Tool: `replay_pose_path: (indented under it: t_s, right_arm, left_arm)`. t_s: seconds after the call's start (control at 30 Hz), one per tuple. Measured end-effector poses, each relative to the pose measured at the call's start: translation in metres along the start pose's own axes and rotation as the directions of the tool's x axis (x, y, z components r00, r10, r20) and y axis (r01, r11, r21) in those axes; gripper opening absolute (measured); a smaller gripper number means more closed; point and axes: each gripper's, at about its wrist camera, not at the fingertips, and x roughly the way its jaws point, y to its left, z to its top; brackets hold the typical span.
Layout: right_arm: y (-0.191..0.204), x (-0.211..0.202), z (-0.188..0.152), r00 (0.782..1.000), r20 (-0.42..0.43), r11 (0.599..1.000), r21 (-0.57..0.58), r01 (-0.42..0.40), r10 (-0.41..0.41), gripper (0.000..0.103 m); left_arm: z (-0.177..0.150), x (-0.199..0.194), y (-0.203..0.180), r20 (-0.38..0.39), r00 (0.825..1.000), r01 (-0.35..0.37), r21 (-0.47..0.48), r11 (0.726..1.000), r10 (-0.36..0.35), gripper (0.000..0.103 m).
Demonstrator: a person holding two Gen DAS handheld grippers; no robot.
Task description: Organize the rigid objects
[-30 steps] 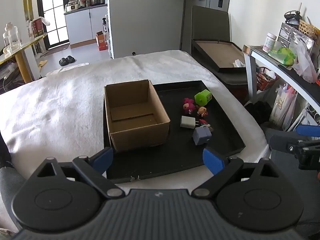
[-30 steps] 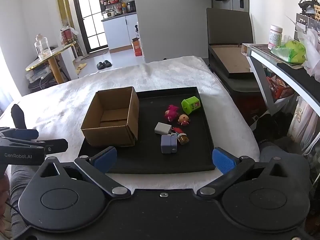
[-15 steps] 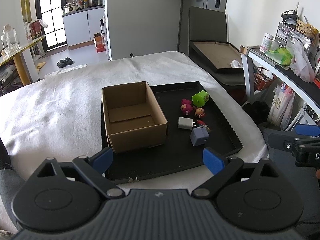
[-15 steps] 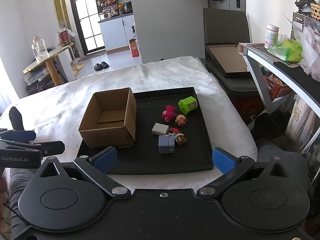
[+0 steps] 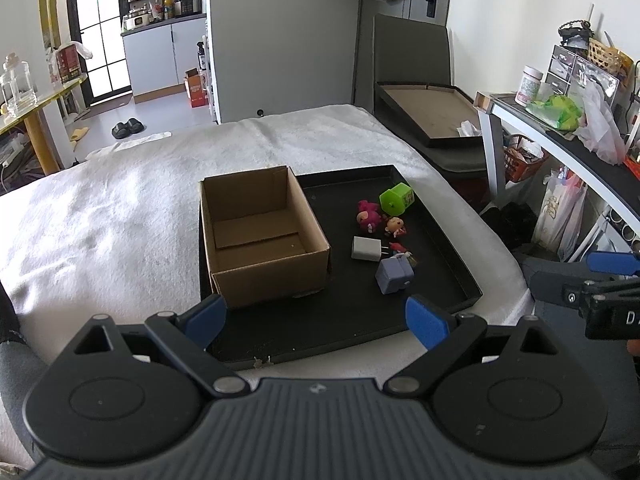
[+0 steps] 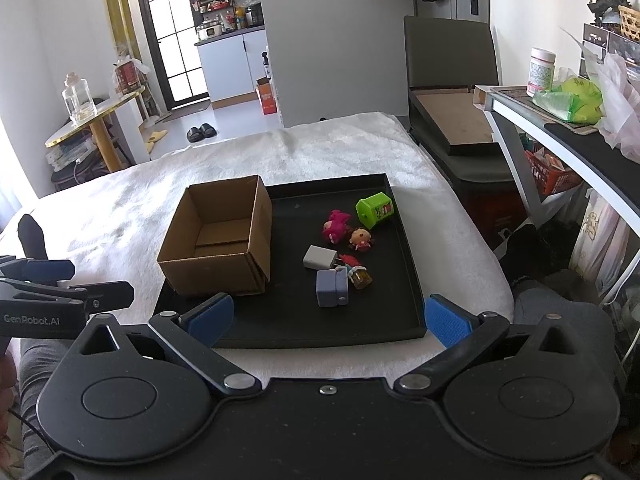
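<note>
Left gripper [image 5: 316,318] and right gripper [image 6: 327,318], both with blue ribbed pads, hang with jaws wide and empty at the near edge of a shallow black tray [image 6: 412,280] on fuzzy white cloth [image 5: 120,208]. On the tray: boxy lilac block [image 6: 331,289], white charger [image 6: 319,258], small figurines [image 6: 362,239], green cube [image 6: 375,211]. Left stands an open, empty cardboard box [image 5: 260,236].

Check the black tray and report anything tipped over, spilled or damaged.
The green toy lies tipped on its side near the black tray's far right corner. The cardboard box is empty and upright. Nothing looks spilled or damaged.
</note>
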Motion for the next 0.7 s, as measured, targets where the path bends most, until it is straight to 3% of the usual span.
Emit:
replay_pose_path:
  t_s: [0.7]
  right_arm:
    - [-0.0007, -0.0007, -0.0004, 1.0, -0.002, 1.0, 0.005, -0.003, 0.003, 0.103]
  left_arm:
    - [0.0011, -0.0037, -0.0005, 0.004, 1.0, 0.005, 0.016, 1.0, -0.005, 0.096]
